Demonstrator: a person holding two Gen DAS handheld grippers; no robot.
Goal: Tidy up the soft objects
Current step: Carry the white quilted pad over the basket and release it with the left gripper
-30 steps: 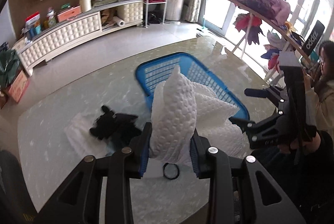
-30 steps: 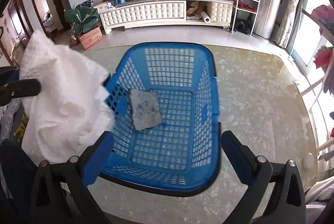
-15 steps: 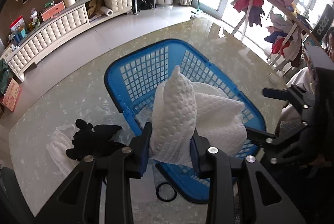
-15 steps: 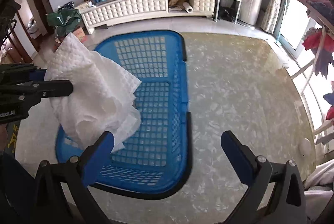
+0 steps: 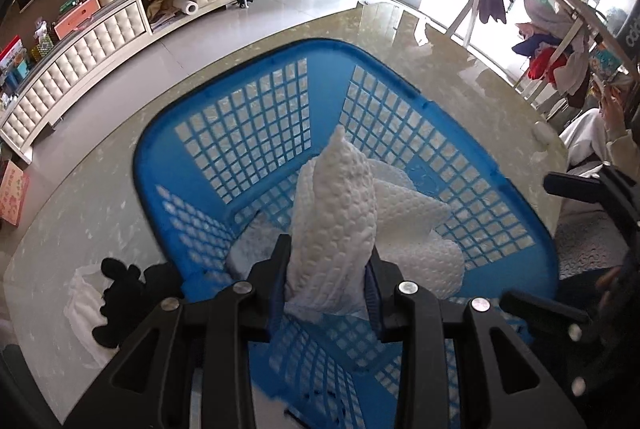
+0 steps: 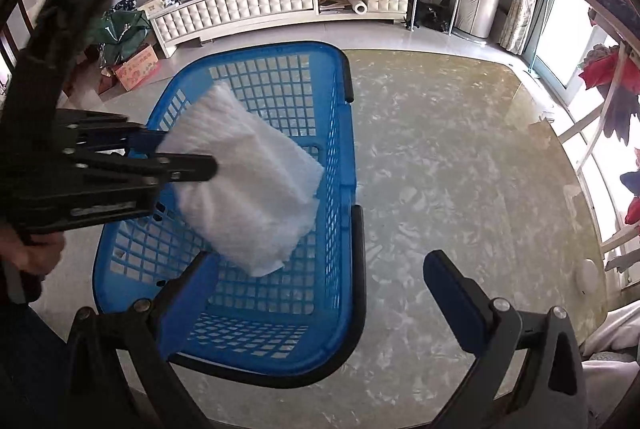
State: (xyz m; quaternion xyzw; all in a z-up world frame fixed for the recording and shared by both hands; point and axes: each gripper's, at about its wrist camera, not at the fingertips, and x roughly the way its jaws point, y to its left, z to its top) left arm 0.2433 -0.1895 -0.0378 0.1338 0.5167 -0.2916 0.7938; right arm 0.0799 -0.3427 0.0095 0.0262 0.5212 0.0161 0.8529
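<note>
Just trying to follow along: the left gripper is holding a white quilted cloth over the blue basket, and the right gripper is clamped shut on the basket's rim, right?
Not quite. The right gripper is open and grips nothing; in the right wrist view its jaws stand wide apart above the blue basket and the table. The rest holds: the left gripper holds the white quilted cloth over the basket.

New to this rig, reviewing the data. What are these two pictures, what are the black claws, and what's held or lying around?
There is no robot: a person holds a two-finger gripper in each hand, each with a fisheye camera looking along its fingers.

The left wrist view shows the left gripper shut on a white quilted cloth, over a blue basket on a marbled table. A greyish cloth lies in the basket. Beside the basket lie a black soft item and a white one.

The right wrist view shows the right gripper, open and holding nothing, next to the basket, with the left gripper and cloth at its left.
</note>
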